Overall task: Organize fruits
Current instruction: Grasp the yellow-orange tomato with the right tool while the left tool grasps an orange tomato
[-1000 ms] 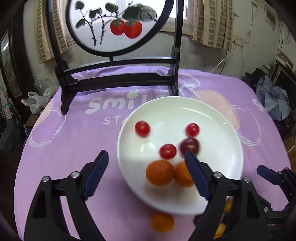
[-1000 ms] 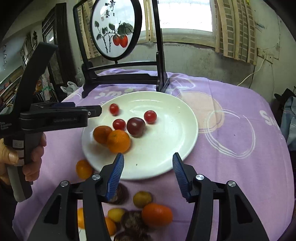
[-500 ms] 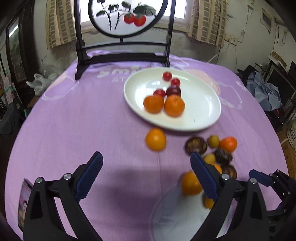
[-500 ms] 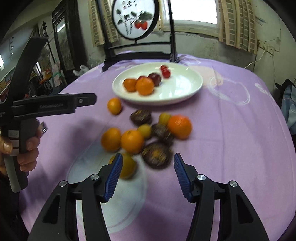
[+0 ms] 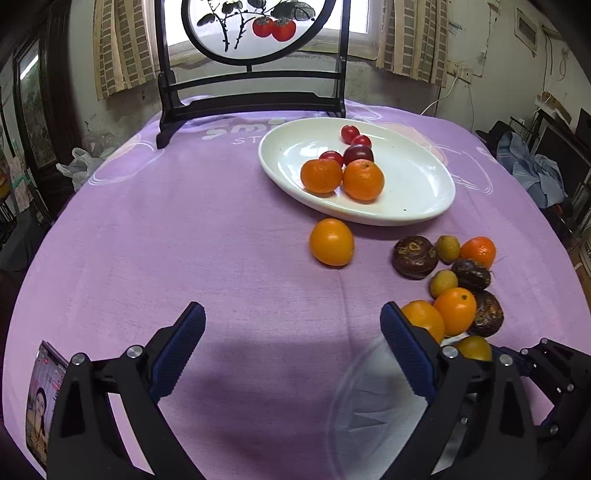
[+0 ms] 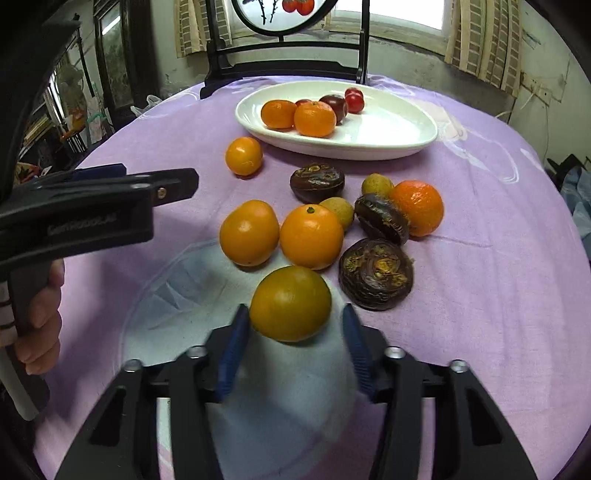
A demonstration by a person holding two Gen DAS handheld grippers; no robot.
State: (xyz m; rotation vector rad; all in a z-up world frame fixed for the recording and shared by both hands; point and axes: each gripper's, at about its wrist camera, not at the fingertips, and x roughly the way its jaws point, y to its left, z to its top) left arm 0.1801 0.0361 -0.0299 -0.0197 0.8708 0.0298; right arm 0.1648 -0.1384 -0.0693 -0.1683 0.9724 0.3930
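A white plate (image 5: 424,192) at the far side holds two mandarins (image 5: 320,175), a dark plum (image 5: 357,152) and red cherry tomatoes (image 5: 349,132); it also shows in the right wrist view (image 6: 391,129). A loose orange (image 5: 331,242) lies before it. Oranges, dark brown fruits (image 6: 376,278) and small yellow fruits (image 6: 337,209) cluster on the cloth. My right gripper (image 6: 295,332) is open, its fingers on either side of a dull orange fruit (image 6: 291,302). My left gripper (image 5: 291,332) is open and empty over bare cloth.
A black wooden stand with a round painted screen (image 5: 255,29) rises behind the plate. A clear plastic sheet (image 6: 177,295) lies under the near fruits. A phone (image 5: 42,398) lies at the table's near left edge. The purple cloth (image 5: 184,229) covers the round table.
Both grippers have pulled back from the plate toward the near edge. The right gripper has lowered until the dull orange fruit sits between its fingers.
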